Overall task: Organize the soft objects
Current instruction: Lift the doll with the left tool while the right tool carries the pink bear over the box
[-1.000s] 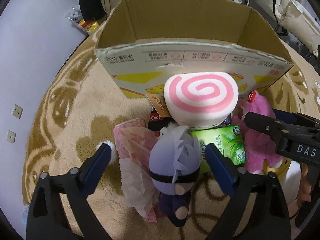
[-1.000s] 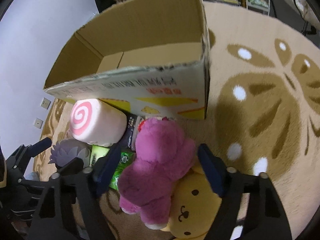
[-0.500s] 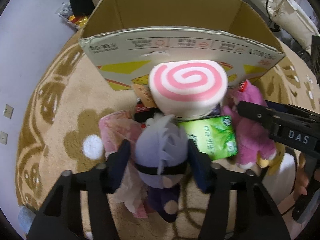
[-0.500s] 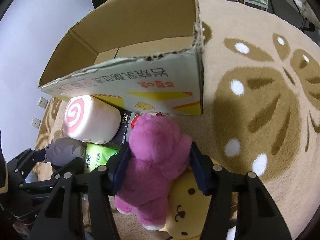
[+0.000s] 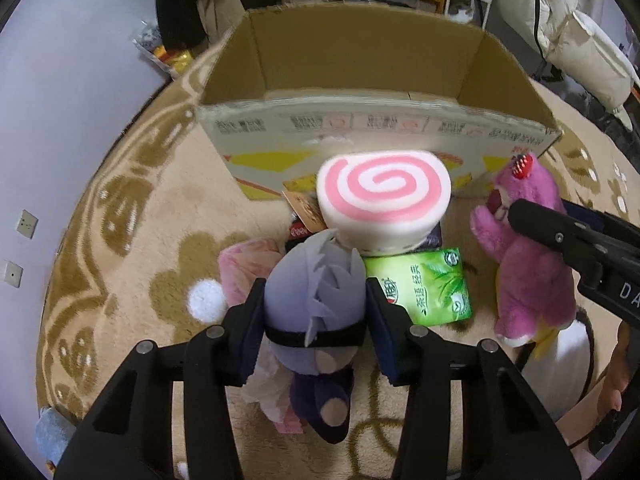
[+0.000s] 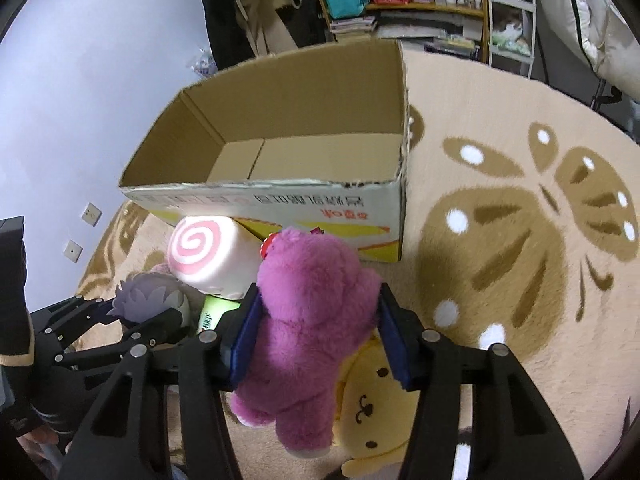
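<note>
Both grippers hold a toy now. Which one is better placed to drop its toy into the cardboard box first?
Probably the right gripper. Its pink bear hangs just in front of the cardboard box, near the rim. The left gripper holds the grey-haired doll behind the swirl cushion.

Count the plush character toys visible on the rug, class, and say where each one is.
3. The grey-haired doll sits between the left gripper's fingers; the pink bear between the right gripper's fingers; the yellow dog lies under the bear. Others may be hidden.
</note>
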Demonstrator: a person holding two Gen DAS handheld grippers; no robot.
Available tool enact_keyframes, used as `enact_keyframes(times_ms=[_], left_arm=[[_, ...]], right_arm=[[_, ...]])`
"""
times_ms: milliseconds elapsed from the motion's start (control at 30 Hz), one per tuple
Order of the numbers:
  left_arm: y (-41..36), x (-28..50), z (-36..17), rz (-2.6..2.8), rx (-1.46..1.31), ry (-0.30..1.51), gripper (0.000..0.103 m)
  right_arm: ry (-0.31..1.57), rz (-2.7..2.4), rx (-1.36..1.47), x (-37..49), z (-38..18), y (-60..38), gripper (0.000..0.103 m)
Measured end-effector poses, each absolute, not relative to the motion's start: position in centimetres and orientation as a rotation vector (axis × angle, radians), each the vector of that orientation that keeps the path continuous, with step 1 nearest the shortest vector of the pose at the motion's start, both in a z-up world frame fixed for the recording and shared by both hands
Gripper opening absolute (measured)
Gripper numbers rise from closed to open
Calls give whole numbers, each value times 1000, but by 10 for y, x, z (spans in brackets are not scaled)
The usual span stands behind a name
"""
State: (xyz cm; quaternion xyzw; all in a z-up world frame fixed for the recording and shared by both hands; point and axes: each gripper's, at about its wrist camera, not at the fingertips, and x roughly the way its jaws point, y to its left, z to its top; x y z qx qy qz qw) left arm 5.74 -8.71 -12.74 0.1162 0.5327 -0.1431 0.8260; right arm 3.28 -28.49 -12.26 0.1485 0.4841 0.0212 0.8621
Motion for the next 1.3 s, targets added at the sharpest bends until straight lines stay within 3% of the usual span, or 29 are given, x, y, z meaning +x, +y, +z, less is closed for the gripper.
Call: enact_keyframes(times_ms=[833, 1300], left_arm=[[-54, 29, -19, -158, 193, 726, 46], [-65, 47, -2, -140, 257, 633, 46]], right_arm=[[713, -5, 244, -18, -46, -277, 58], [627, -21, 204, 14, -34, -283, 58]])
